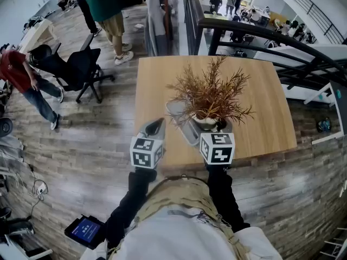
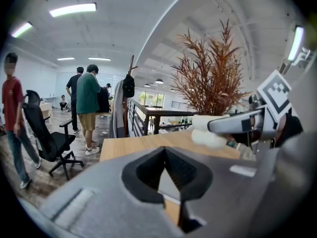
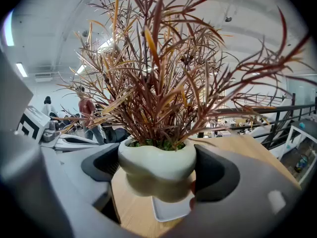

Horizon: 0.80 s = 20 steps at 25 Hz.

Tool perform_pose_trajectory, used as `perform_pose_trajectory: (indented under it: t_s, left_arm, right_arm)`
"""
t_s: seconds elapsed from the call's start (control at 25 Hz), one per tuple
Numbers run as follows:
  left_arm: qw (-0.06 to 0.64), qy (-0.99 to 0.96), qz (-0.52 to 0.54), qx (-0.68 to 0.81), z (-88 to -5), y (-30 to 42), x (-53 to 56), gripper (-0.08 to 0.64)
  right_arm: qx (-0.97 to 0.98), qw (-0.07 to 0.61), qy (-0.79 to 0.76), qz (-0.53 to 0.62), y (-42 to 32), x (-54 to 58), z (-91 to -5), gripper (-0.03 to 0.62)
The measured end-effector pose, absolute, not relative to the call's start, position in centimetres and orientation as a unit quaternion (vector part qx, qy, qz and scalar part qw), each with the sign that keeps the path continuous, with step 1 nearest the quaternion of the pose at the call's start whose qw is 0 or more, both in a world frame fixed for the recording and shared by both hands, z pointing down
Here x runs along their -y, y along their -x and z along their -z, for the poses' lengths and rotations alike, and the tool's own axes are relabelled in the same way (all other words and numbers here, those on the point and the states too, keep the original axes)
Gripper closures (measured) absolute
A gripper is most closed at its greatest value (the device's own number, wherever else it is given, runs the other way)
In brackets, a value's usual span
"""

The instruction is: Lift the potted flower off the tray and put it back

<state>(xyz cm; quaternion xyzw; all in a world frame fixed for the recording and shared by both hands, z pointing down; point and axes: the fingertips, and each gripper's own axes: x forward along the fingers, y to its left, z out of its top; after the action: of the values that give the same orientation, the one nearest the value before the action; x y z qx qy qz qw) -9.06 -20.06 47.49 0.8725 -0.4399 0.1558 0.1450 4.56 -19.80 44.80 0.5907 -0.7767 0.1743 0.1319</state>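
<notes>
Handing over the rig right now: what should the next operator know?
Left gripper: shut, empty, near the front edge of the wooden table.
Right gripper: shut on the white rounded pot of reddish-brown dried plant.
The pot appears to hang clear above the flat white tray, which lies on the table.
Done: lift. Left: set the pot back on the tray, release.

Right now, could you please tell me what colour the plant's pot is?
The rounded ceramic pot is pale off-white, clearest in the right gripper view.

Upright pale potted flower [image 3: 157, 172] (reddish-brown spiky leaves) aloft above the white tray [image 3: 171, 209].
</notes>
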Motion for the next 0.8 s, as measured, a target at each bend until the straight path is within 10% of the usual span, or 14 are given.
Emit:
perform_pose_trajectory:
  t_s: [0.8]
  left_arm:
    - [0.147, -0.87, -0.163, 0.441, -47.95, 9.2, 20.11, 0.557]
  right_arm:
    - [0.779, 0.126, -0.589, -0.174, -4.36, 19.93, -44.9, 0.12]
